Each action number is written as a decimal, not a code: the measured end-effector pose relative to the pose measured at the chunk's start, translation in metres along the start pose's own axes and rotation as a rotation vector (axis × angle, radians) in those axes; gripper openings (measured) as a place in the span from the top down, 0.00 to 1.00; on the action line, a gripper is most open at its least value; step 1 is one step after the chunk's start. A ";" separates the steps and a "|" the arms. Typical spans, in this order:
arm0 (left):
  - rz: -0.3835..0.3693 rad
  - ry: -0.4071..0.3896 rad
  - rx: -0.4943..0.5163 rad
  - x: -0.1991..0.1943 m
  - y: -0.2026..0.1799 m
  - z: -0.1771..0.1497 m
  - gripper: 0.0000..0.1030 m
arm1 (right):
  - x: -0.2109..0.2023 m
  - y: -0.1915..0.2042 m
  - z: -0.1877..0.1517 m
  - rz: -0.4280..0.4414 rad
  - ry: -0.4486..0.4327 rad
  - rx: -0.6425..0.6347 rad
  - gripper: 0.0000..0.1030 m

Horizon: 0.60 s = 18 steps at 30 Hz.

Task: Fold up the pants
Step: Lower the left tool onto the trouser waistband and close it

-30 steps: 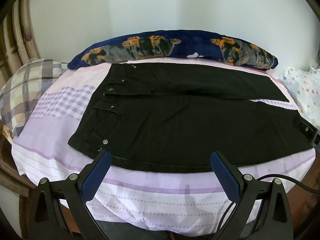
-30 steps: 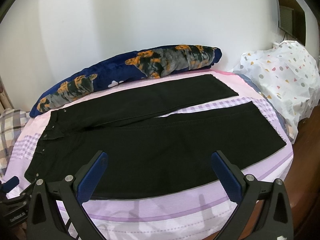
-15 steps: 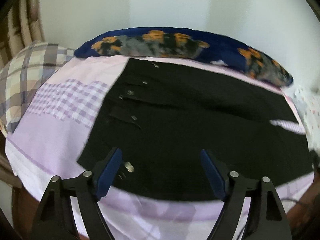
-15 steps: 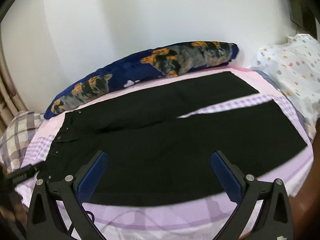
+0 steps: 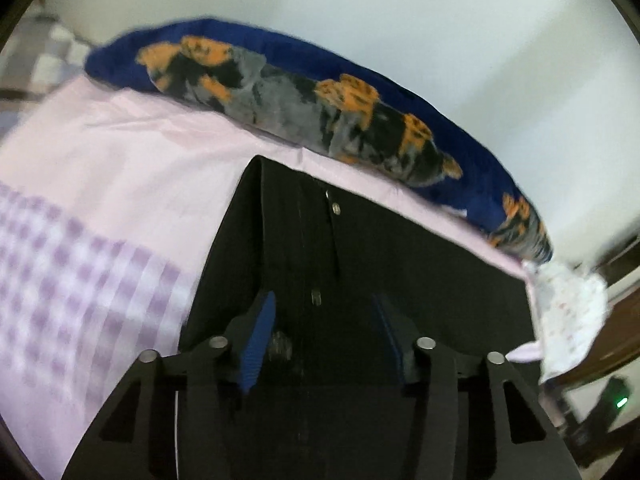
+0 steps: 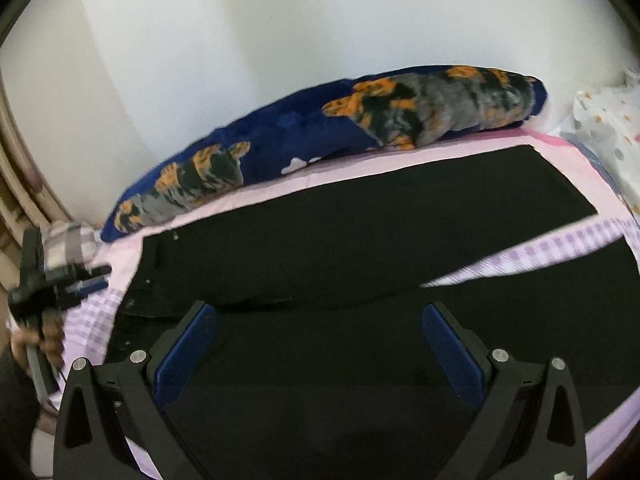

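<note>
Black pants (image 6: 360, 264) are laid flat on the bed w/ the pink-and-purple sheet (image 5: 120, 184), waistband to the left, both legs running right and spread in a V so a strip of checked sheet shows btwn them.

Left claw (image 5: 324, 340) is right down over the waistband area, fingers apart w/ the button and fly btwn the blue pads (image 5: 256, 344). Pic is blurry, so can't tell if it's touching cloth, but it's not clamped on anything.

Right claw (image 6: 320, 352) hangs wide open above the near leg, nothing in it; left claw (image 6: 60, 280) shows at the far left edge of that view.

Long blue pillow w/ orange-grey print (image 6: 360, 128) lies along the wall, behind the pants.
</note>
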<state>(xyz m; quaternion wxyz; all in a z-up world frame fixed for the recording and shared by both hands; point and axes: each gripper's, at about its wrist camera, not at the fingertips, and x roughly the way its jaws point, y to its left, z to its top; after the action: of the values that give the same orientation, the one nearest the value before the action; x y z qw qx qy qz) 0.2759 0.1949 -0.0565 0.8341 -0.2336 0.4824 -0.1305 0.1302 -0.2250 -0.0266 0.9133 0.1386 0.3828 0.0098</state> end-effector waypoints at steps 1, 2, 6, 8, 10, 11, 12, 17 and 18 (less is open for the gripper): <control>-0.024 0.013 -0.019 0.008 0.007 0.009 0.57 | 0.008 0.002 0.002 -0.002 0.012 -0.007 0.00; -0.040 0.029 -0.034 0.015 0.013 0.015 0.59 | 0.013 0.004 0.002 -0.004 0.021 -0.010 0.00; -0.061 0.090 -0.062 0.045 0.034 0.038 0.62 | 0.039 0.011 0.008 -0.006 0.059 -0.009 0.00; -0.069 0.116 -0.079 0.058 0.044 0.047 0.62 | 0.052 0.013 0.012 -0.004 0.075 -0.006 0.00; -0.091 0.133 -0.088 0.066 0.051 0.053 0.62 | 0.064 0.016 0.017 -0.003 0.089 0.000 0.00; -0.106 0.145 -0.087 0.070 0.052 0.055 0.63 | 0.069 0.018 0.019 -0.001 0.091 0.000 0.00; -0.124 0.156 -0.080 0.074 0.052 0.056 0.63 | 0.074 0.020 0.021 0.009 0.088 -0.007 0.00; -0.194 0.182 -0.079 0.085 0.050 0.066 0.72 | 0.098 0.030 0.031 0.014 0.099 -0.035 0.00; -0.198 0.182 -0.073 0.086 0.049 0.069 0.72 | 0.102 0.032 0.033 0.016 0.103 -0.040 0.00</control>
<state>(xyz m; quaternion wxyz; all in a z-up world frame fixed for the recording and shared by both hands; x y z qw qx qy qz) 0.3780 0.2168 -0.1162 0.7608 -0.2976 0.5351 -0.2154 0.2288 -0.1900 -0.0675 0.8949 0.1227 0.4279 0.0319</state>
